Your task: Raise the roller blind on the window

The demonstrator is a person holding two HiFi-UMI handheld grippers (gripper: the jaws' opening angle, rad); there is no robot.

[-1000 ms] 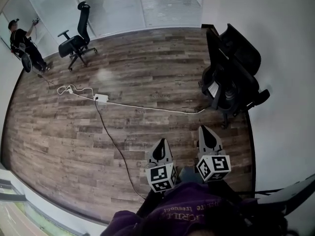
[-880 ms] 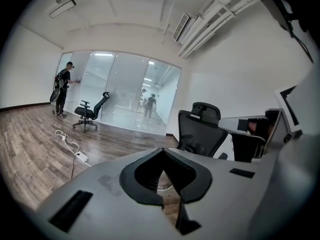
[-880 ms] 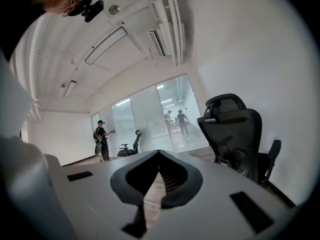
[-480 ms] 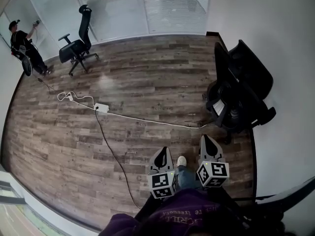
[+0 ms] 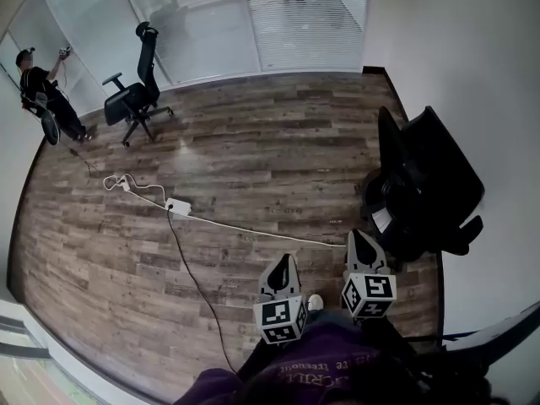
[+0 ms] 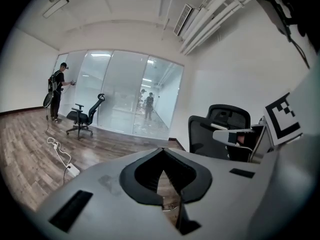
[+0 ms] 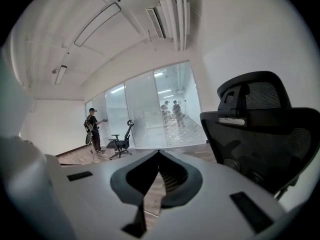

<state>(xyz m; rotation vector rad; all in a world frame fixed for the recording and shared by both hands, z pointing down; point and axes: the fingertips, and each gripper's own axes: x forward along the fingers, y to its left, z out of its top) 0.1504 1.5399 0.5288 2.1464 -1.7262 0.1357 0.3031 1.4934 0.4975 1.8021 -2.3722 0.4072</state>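
- The left gripper [image 5: 287, 260] is clenched: in the left gripper view its two jaws meet at the tips and nothing is between them.
- The right gripper [image 5: 359, 234] is clenched too, jaws together and empty. It is just beside the left one, above the wooden floor [image 5: 253, 142].
- A blind [image 5: 308, 15] with fine horizontal lines is at the far glass wall, well apart from both grippers. I cannot tell if it is the roller blind of the task.
- A black office chair [image 5: 426, 188] stands near the right gripper, against the white wall.
- A white cable with a power strip [image 5: 177, 207] lies across the floor.
- Far away, a second office chair [image 5: 135, 91] stands near a person [image 5: 42, 91] by the glass wall.
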